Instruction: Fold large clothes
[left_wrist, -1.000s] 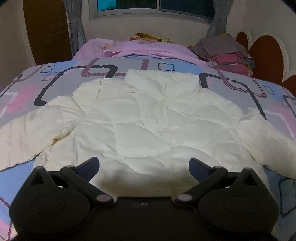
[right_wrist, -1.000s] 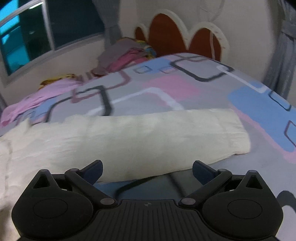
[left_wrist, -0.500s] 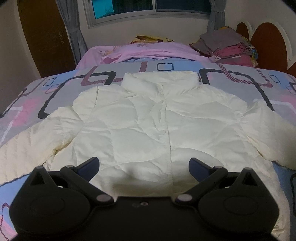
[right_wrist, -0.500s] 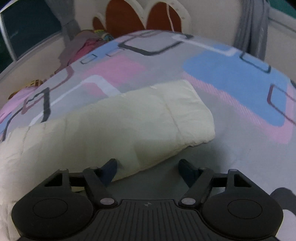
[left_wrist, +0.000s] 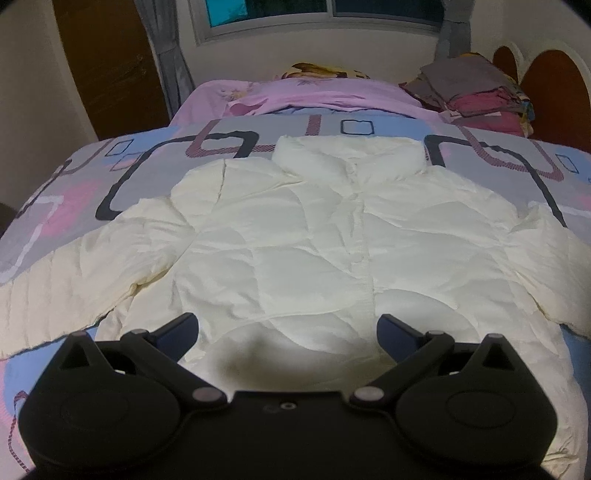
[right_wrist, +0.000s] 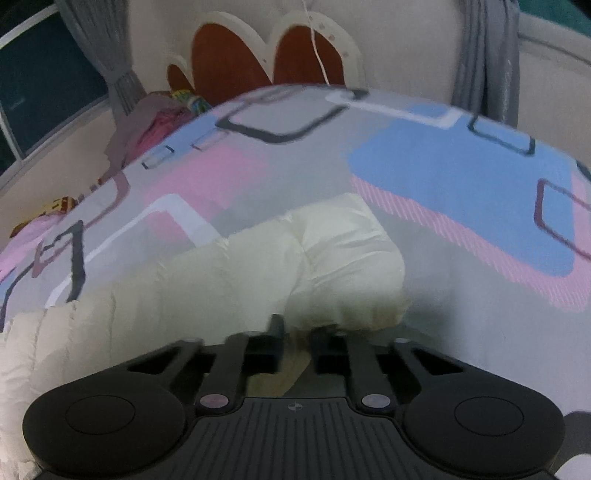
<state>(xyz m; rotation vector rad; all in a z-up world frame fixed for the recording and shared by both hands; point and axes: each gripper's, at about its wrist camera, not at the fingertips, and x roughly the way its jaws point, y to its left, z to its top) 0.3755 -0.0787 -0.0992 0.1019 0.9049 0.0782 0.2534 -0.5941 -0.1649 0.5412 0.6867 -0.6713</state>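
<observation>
One fold barely begun, to judge by the layout: first sleeve taken up, body not yet folded.

Beneath and ahead of both claws, patterned bedspread (left_wrist: 92, 173), running wide to either side. Spread flat on it, front up, just ahead of the left gripper (left_wrist: 286, 325): cream puffer jacket (left_wrist: 295, 240), hem nearest the claw, collar (left_wrist: 347, 155) at the far end, both sleeves thrown outward. Left gripper hovering over the hem, jaws wide apart, gripping nothing.

From the left of the right gripper (right_wrist: 295, 334) to directly ahead of it, right sleeve (right_wrist: 184, 288) lying across the bedspread. Right gripper clenched on the cuff (right_wrist: 354, 288), fingers drawn close together with cream fabric pinched between them.

Next, probably: raise the cuff and carry it leftward across the chest toward the front placket. Calls for a lift high enough that the puffy filling neither drags nor rumples the body. Likely worth pressing down near the shoulder with the left claw to stop the slippery shell sliding along.

Edges and room:
- Plenty of bare bedspread ahead and to the right of the right claw, nothing lying on it.
- Far ahead of the left claw, pink blanket (left_wrist: 314, 96), well apart from the collar.
- Far ahead and to the right, stack of folded clothes (left_wrist: 472, 92) beside the headboard (right_wrist: 236, 62), well clear of the fold path.
- Other sleeve (left_wrist: 74, 266) to the left claw's left, running out of frame, so nearness to the bed edge not judgeable.
</observation>
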